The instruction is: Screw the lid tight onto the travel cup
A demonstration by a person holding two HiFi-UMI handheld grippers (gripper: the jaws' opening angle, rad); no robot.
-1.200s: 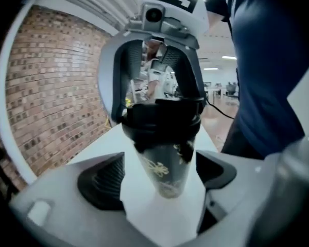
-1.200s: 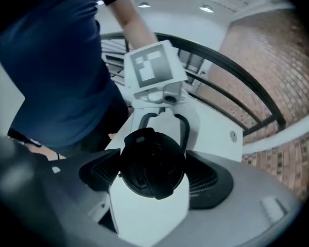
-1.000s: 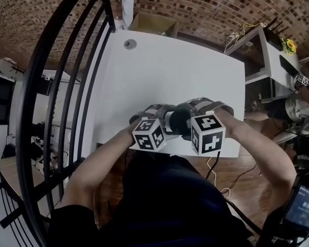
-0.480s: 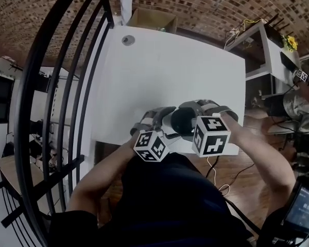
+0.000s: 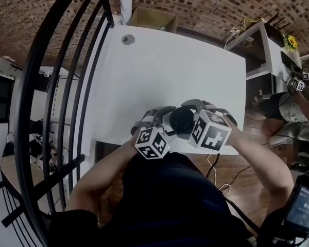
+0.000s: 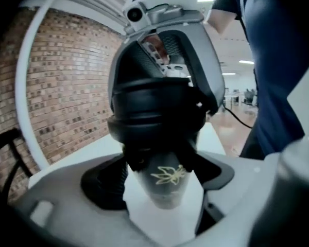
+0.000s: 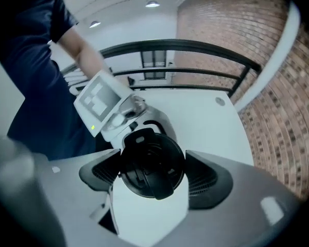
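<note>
Near the front edge of the white table (image 5: pixel 170 71), both grippers hold the travel cup between them. In the left gripper view, its pale body with a gold leaf print (image 6: pixel 165 185) sits between the pads of my left gripper (image 6: pixel 162 189), whose jaws are closing on it. The black lid (image 6: pixel 157 112) sits on top of the cup. My right gripper (image 7: pixel 152 171) is shut on the lid (image 7: pixel 152 163), with a pad against each side. From the head view I see the lid (image 5: pixel 181 119) between the left gripper (image 5: pixel 159 120) and the right gripper (image 5: pixel 195 112).
A black curved railing (image 5: pixel 62 86) runs along the table's left side. A round grommet (image 5: pixel 127 40) is set in the far left corner, with a cardboard box (image 5: pixel 152 20) beyond. A white shelf unit (image 5: pixel 262 50) stands to the right. Cables (image 5: pixel 216 169) lie on the wooden floor.
The right gripper has rolled about the lid, its marker cube tilting, and more of the lid's top now shows. The left gripper's cube dropped slightly and stays under the cup.
</note>
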